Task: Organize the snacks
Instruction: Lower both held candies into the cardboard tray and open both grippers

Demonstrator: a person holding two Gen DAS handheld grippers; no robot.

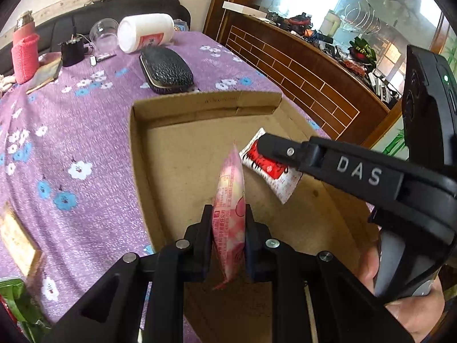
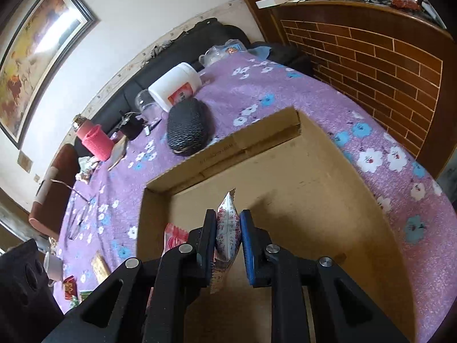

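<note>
Right gripper [image 2: 228,228] clamped on white snack packet [image 2: 227,228], above cardboard box [image 2: 314,177]; purple floral tablecloth [image 2: 285,85]; white jar [image 2: 175,87] lying sideways; black case [image 2: 187,127].

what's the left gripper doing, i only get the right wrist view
Observer: The left gripper is shut on a pink snack packet, held edge-on.
Operator: is it over the box
Observer: Yes, the pink packet hangs inside the rim of the cardboard box, above its bare floor.
Operator: how close is it to my packet
Observer: The red and white packet in the right gripper sits just right of the pink one, not touching it.
</note>
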